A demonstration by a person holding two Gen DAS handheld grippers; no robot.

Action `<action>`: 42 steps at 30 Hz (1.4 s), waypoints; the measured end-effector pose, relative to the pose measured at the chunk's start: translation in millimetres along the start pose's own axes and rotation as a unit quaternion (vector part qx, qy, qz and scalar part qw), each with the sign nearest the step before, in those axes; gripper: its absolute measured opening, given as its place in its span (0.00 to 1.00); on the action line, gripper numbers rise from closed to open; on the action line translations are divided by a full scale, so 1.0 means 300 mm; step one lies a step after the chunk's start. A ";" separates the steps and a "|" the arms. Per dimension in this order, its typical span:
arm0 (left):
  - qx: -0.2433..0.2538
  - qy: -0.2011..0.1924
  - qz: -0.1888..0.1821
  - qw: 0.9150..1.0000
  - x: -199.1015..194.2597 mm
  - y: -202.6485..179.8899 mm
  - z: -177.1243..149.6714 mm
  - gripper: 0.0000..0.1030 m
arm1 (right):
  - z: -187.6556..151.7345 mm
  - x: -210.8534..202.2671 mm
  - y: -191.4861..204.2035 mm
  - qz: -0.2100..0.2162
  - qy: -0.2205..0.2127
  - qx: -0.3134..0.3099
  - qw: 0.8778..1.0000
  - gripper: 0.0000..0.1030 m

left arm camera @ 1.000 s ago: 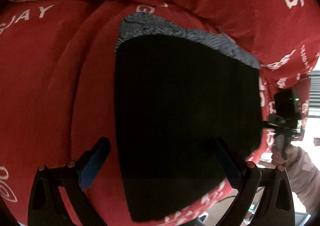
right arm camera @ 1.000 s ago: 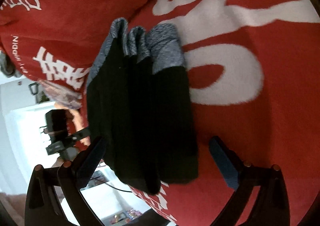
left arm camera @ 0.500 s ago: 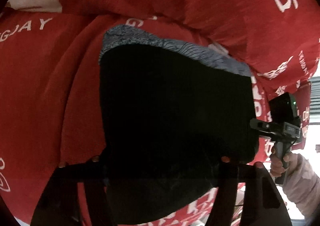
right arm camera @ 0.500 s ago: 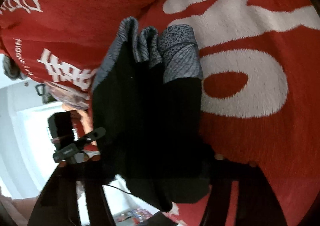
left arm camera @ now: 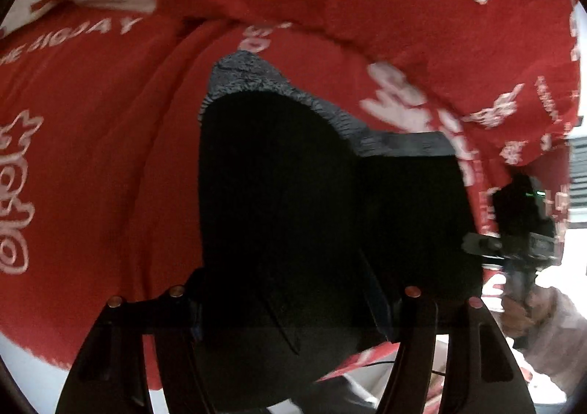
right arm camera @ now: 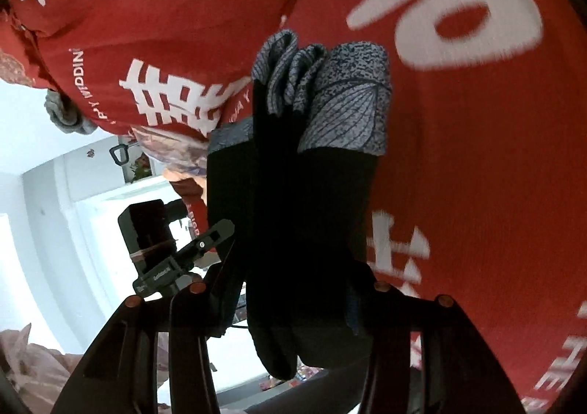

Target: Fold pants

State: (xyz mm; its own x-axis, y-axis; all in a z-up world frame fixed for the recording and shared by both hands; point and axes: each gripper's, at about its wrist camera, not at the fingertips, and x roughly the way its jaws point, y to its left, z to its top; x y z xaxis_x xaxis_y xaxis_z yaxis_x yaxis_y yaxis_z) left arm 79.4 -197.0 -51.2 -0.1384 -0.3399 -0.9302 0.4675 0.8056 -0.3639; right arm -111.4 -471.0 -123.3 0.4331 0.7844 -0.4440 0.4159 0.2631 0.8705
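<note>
The folded black pants (left arm camera: 293, 215) are clamped between both sets of tongs, left gripper (left arm camera: 293, 307) and right gripper (right arm camera: 290, 300), above the red blanket (left arm camera: 91, 164).

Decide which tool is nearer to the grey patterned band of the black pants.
Right, marginally. The right tool grips the bunched pants below the band; the left tool grips the opposite corner.

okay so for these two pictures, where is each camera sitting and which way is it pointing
Left wrist: sits on the left gripper, looking steeply down its fingers at the folded black pants on the red blanket; the other hand and the right gripper show at right.
Right wrist: sits on the right gripper, looking more level along the pants' folded layers; the left gripper shows at left.
Shared: pants, blanket, each other's gripper.
</note>
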 end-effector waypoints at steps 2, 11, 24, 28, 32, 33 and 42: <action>-0.011 0.015 0.061 0.998 0.044 0.072 -0.032 0.70 | -0.012 0.030 -0.015 -0.042 0.001 -0.004 0.999 0.49; -0.083 0.009 0.205 0.975 -0.019 0.138 -0.085 0.96 | -0.028 0.078 0.049 -0.338 -0.007 -0.067 0.939 0.88; -0.112 0.012 0.200 0.973 -0.278 0.168 -0.330 0.97 | -0.175 0.052 0.215 -0.402 -0.015 -0.070 0.913 0.90; -0.105 0.017 0.172 0.979 -0.301 0.161 -0.374 0.99 | -0.245 0.060 0.270 -0.389 -0.031 -0.071 0.918 0.96; -0.076 0.016 0.175 0.982 -0.337 0.136 -0.395 0.99 | -0.304 0.102 0.327 -0.378 -0.056 -0.065 0.922 1.00; -0.071 0.014 0.175 0.982 -0.351 0.129 -0.400 0.99 | -0.318 0.113 0.343 -0.377 -0.062 -0.068 0.922 1.00; -0.023 -0.014 0.215 0.976 -0.461 0.092 -0.438 0.99 | -0.378 0.173 0.513 -0.406 -0.116 -0.125 0.898 1.00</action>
State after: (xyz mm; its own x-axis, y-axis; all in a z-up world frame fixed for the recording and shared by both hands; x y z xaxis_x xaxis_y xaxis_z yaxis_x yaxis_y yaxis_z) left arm -3.4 -63.9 61.3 0.0874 0.0224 -0.9959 0.4374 0.8973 0.0586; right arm -115.6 -326.0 11.7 0.2364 0.1465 -0.9606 0.4894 0.8361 0.2479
